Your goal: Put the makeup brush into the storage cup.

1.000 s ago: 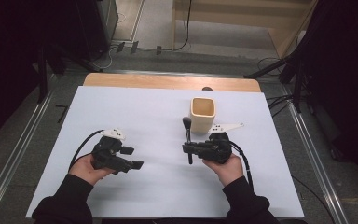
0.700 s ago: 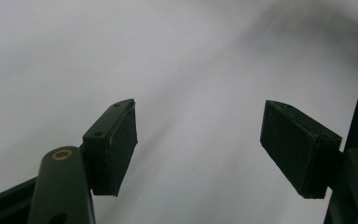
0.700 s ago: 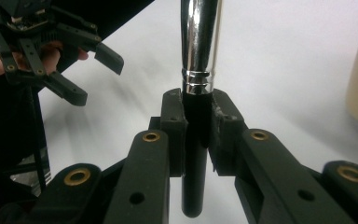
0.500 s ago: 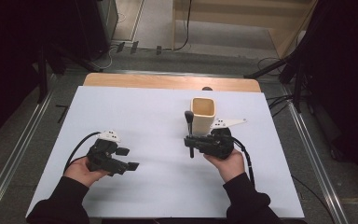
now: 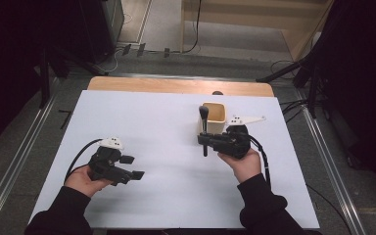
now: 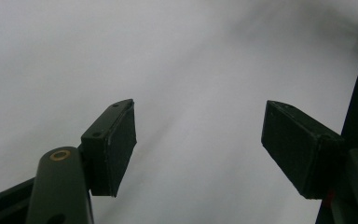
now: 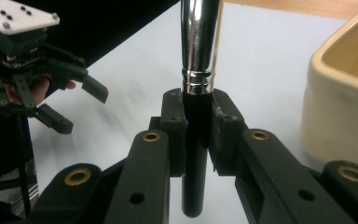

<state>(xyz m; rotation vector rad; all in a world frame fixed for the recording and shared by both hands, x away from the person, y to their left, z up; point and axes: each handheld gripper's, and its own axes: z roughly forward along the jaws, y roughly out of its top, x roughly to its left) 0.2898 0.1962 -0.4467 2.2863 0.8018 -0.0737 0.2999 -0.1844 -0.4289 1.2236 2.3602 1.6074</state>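
A makeup brush (image 5: 204, 129) with a black handle and a chrome ferrule stands upright in my right gripper (image 5: 205, 141), which is shut on its handle (image 7: 196, 140). The brush head rises just left of a cream square cup (image 5: 213, 116) that stands at the back right of the white table (image 5: 166, 147); in the right gripper view the cup (image 7: 340, 98) is close on the right. My left gripper (image 5: 132, 167) hovers low over the front left of the table, open with nothing between its pads (image 6: 114, 144). It also shows far off in the right gripper view, my left gripper (image 7: 79, 105) with its jaws spread.
A wooden strip (image 5: 176, 85) runs along the table's far edge. Metal rails (image 5: 14, 166) flank the table on the floor. Dark equipment stands at the back left, and cables lie on the floor behind.
My right hand has lifted the brush and carried it toward the cup. The left hand has drifted slightly toward the near edge, its jaws still spread.
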